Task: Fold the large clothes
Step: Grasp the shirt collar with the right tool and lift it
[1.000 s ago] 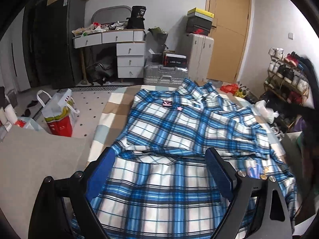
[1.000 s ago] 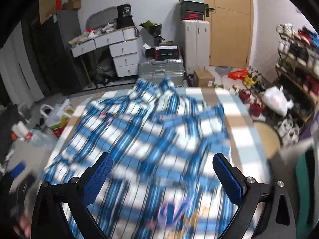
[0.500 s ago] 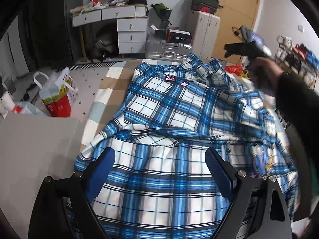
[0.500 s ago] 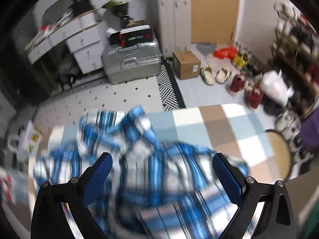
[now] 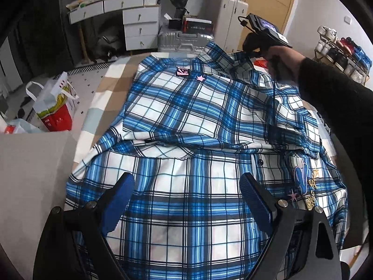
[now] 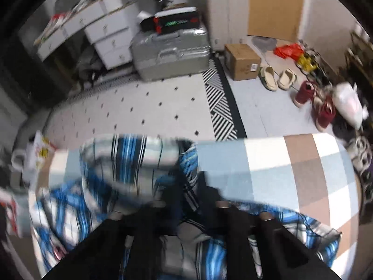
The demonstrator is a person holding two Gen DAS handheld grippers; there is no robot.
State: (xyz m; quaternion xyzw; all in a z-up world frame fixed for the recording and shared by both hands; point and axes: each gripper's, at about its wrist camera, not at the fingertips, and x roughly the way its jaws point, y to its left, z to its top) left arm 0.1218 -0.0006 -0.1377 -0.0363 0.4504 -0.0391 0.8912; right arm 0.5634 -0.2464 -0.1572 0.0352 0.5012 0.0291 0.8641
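Observation:
A large blue and white plaid shirt (image 5: pixel 191 121) lies spread on a checked bed cover (image 5: pixel 109 86), its lower part folded up over its body. My left gripper (image 5: pixel 186 200) is open and empty, hovering above the near hem. My right gripper (image 6: pixel 190 200) is at the shirt's far collar end, its jaws closed together on the plaid fabric (image 6: pixel 186 163); the view is blurred. In the left wrist view the right gripper's body (image 5: pixel 263 35) is held at the shirt's far right corner.
Beyond the bed stand a silver suitcase (image 6: pixel 170 51), white drawers (image 5: pixel 139 28), a cardboard box (image 6: pixel 242 60) and shoes (image 6: pixel 277 79) on the floor. A shopping bag (image 5: pixel 53 102) stands left of the bed. A grey surface (image 5: pixel 30 177) lies at my near left.
My right gripper swept from the near hem to the far collar end and closed on the fabric. My left gripper moved a little lower and forward over the hem, still open.

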